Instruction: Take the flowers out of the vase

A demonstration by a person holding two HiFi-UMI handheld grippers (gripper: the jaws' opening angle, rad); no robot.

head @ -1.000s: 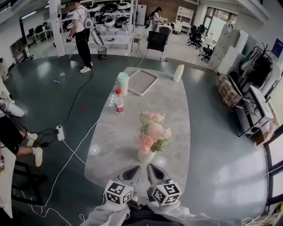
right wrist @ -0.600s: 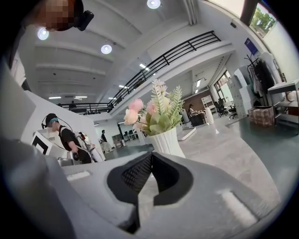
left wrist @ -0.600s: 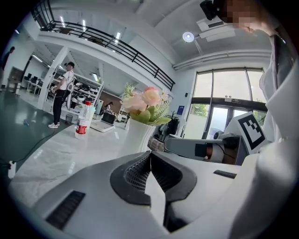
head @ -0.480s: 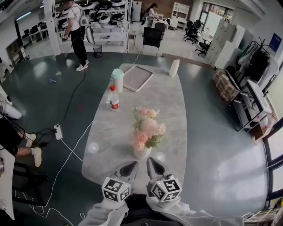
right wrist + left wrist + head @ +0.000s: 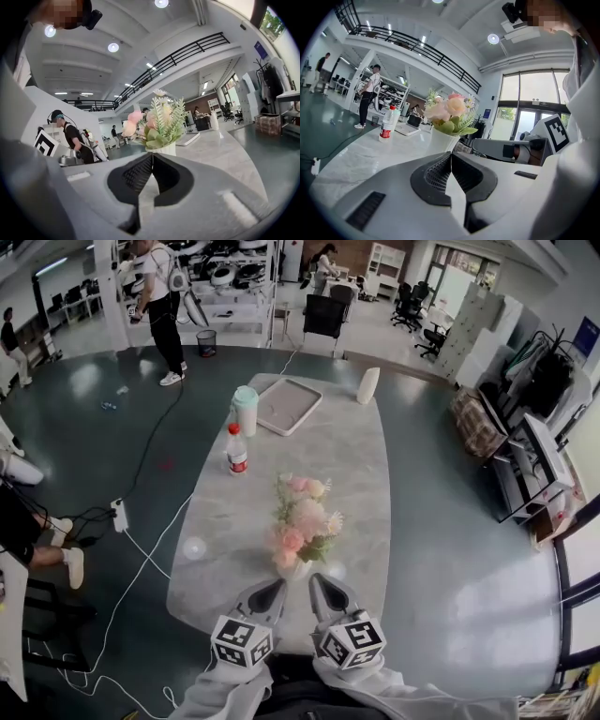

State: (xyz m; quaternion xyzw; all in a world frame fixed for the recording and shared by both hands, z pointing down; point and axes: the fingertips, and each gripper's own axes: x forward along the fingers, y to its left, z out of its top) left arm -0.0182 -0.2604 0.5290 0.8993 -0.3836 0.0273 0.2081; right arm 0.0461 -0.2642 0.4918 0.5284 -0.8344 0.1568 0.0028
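A bunch of pink and cream flowers (image 5: 302,515) with green leaves stands in a small white vase (image 5: 296,569) near the front end of the marble table (image 5: 347,456). Both grippers hang side by side just in front of the vase. My left gripper (image 5: 272,590) is shut and empty, and my right gripper (image 5: 317,583) is shut and empty too. In the left gripper view the flowers (image 5: 450,112) and vase (image 5: 443,139) rise just beyond the closed jaw tips (image 5: 451,153). In the right gripper view the flowers (image 5: 157,122) stand straight ahead of the closed tips (image 5: 153,155).
Farther along the table stand a red-capped bottle (image 5: 236,450), a pale green-lidded cup (image 5: 246,411), a flat tray (image 5: 283,406) and a white cylinder (image 5: 368,385). A cable and power strip (image 5: 117,515) lie on the floor at left. People stand in the background.
Both grippers have risen a little and edged closer to the vase. The head view has shifted, so the table and flowers sit slightly more to the left and nearer.
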